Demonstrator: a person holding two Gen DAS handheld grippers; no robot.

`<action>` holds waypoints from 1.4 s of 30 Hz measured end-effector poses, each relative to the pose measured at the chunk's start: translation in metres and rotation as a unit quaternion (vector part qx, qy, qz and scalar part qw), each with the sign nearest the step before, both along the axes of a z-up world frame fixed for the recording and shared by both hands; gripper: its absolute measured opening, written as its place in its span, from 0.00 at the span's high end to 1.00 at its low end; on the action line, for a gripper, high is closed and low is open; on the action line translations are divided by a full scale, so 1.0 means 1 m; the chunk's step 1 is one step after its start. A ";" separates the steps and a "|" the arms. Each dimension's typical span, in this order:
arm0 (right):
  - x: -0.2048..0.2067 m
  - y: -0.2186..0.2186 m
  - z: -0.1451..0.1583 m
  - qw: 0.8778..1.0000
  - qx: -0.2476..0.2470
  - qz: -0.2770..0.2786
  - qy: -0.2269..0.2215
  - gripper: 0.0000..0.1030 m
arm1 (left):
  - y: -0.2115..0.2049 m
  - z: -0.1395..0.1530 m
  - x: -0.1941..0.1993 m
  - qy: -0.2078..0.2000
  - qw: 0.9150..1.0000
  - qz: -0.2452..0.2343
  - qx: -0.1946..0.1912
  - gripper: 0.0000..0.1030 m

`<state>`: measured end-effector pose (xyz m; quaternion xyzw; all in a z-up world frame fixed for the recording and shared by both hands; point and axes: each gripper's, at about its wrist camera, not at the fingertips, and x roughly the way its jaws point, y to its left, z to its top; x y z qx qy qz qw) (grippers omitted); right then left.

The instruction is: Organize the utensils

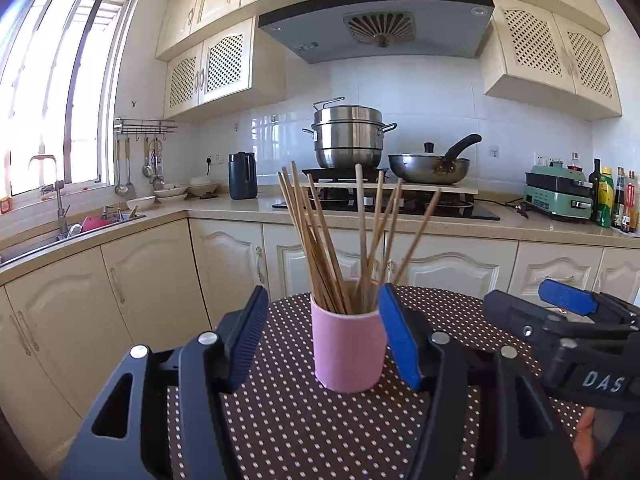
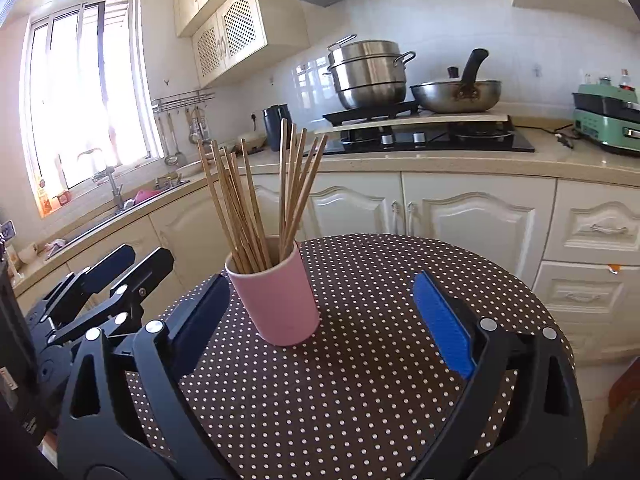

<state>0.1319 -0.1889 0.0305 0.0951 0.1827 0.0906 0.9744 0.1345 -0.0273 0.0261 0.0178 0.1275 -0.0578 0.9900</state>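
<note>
The wooden chopsticks [image 1: 340,240] are seen gathered upright in the pink cup [image 1: 348,348]; both the left gripper [image 1: 324,340] and right gripper [image 2: 320,320] are held spread, empty.

- A stacked steel steamer pot [image 1: 347,136] is sitting on the gas hob [image 1: 386,200]; a wok [image 1: 430,168] is resting just beside it, black handle tilting upward
- A dark kettle [image 1: 242,175] is standing on the counter; ladles [image 1: 122,168] are hanging from a wall rack
- A green appliance [image 1: 558,196] is sitting beside some bottles [image 1: 612,200]
- A polka-dot tablecloth [image 2: 360,360] is covering the round table
</note>
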 end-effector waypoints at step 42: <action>-0.054 0.006 -0.033 0.987 -0.070 -0.120 -0.083 0.06 | 0.011 -0.039 -0.042 -0.016 0.997 0.051 -0.053 0.39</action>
